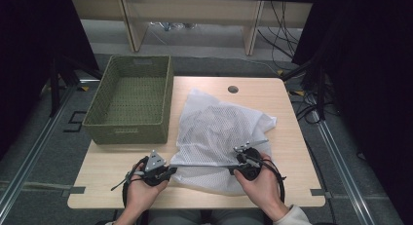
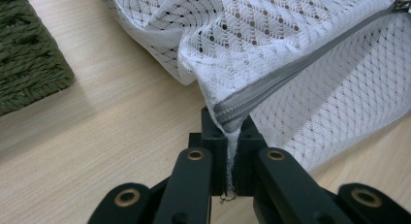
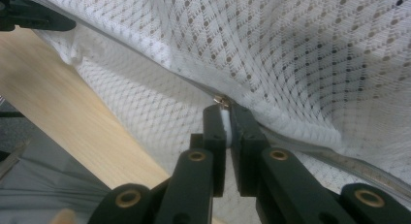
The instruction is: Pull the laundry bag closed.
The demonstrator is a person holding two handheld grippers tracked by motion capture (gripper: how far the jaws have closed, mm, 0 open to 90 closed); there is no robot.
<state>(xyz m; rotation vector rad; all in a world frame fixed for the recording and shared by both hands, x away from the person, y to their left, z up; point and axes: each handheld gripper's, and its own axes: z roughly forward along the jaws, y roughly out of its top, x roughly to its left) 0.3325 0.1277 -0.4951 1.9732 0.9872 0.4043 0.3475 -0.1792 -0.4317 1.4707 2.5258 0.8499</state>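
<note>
Jaws of left gripper (image 2: 231,151) pinch the zipper's end tab at the mesh bag (image 1: 219,132) corner. Right gripper (image 3: 229,129) jaws are pressed onto the zipper pull (image 3: 223,101). Zipper (image 2: 300,64) runs taut from left gripper toward 3 o'clock in the high view, straight to the right gripper. Bag lies mid-table; basket (image 1: 97,122) at 10 o'clock. Likely next: slide the pull along that line.
</note>
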